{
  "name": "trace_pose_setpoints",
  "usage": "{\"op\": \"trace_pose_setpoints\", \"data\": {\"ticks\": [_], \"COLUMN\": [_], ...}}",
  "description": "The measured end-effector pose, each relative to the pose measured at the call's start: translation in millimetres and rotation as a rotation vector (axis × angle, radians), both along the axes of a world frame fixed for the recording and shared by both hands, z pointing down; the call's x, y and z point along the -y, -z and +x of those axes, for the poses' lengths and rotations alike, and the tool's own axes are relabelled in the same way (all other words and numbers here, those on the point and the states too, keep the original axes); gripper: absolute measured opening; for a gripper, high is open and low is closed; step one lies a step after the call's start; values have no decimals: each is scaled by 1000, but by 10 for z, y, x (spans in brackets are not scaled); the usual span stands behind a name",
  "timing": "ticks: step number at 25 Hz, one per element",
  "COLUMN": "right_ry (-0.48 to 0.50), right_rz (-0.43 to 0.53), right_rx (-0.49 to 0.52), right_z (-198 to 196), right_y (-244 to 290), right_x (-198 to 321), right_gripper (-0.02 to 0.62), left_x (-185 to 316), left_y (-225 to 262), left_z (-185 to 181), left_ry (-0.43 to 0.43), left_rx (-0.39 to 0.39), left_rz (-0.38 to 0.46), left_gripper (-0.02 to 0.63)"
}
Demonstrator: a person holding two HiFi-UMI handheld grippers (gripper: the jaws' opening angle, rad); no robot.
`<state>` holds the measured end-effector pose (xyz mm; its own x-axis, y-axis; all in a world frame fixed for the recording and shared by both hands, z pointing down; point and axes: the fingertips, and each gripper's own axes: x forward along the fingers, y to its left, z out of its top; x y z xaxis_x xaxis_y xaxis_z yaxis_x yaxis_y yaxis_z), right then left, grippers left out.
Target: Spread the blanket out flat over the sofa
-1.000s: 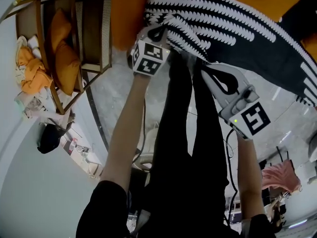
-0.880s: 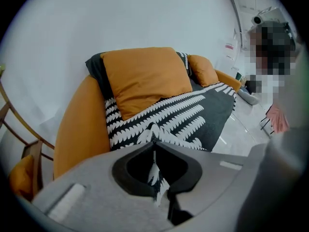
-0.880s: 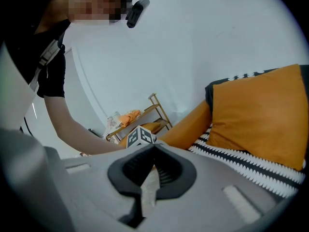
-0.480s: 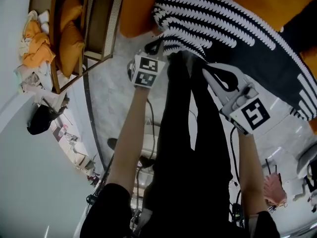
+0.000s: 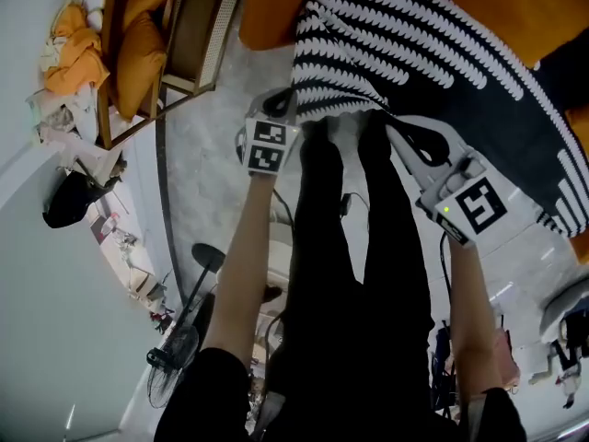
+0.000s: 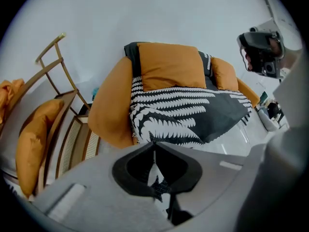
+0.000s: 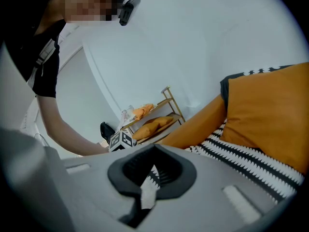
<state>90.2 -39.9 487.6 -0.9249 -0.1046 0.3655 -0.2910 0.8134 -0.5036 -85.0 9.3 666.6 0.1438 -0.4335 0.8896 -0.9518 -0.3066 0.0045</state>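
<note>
well, the blanket (image 5: 433,53) already lay across the seat of the orange sofa (image 5: 271,7), its black-and-white pattern running from the foot of the back cushion (image 6: 169,64) down to the front edge. in the head view both grippers were at that front edge, close in front of the person's legs (image 5: 354,247).

the left gripper (image 5: 287,99) had its jaws pressed together on the hem, and its own view showed a sliver of patterned cloth pinched between the pads. the right gripper (image 5: 394,129) was likewise clamped on the blanket, with a pale strip of the edge caught between its pads in the right gripper view. the two grips sat near each other, toward the left end of the sofa.

as a judgement, the task looked well along but not finished. the seat was mostly covered, yet the cloth beside the sofa's left arm looked folded and bunched in the left gripper view, and the far end trailed off the front of the seat at an angle toward the floor (image 5: 221,155). whether the blanket reached behind the cushions could not be told. what seemed left was to draw the front edge taut, even it along the seat, smooth the bunched corner, and let go. the wooden chair (image 5: 198,35) at the left stood well apart and played no part.
</note>
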Motion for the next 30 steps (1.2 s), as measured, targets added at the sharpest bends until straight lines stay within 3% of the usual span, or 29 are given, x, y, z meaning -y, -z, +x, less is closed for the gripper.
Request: {"op": "trace_pose_setpoints", "data": {"ticks": [6, 12, 20, 26, 30], "right_ry": [-10, -80, -286, -317, -324], "right_rz": [-9, 7, -13, -10, -39], "right_rx": [-32, -63, -89, -98, -59], "right_z": [-225, -552, -804, -953, -1055], "right_y": [-111, -205, -275, -384, -508], "right_x": [-178, -350, -518, -559, -624], "right_gripper": [3, 3, 3, 3, 3], "left_x": [-197, -444, -603, -595, -593], "left_y": [-248, -651, -1093, -1449, -1696], "left_z": [-207, -546, -840, -1012, -1095], "left_ry": [-16, -74, -255, -340, -352], "left_rx": [-20, -39, -31, -10, -2], "left_rz": [-35, -78, -128, -176, -191], "left_gripper": [20, 20, 20, 20, 18]}}
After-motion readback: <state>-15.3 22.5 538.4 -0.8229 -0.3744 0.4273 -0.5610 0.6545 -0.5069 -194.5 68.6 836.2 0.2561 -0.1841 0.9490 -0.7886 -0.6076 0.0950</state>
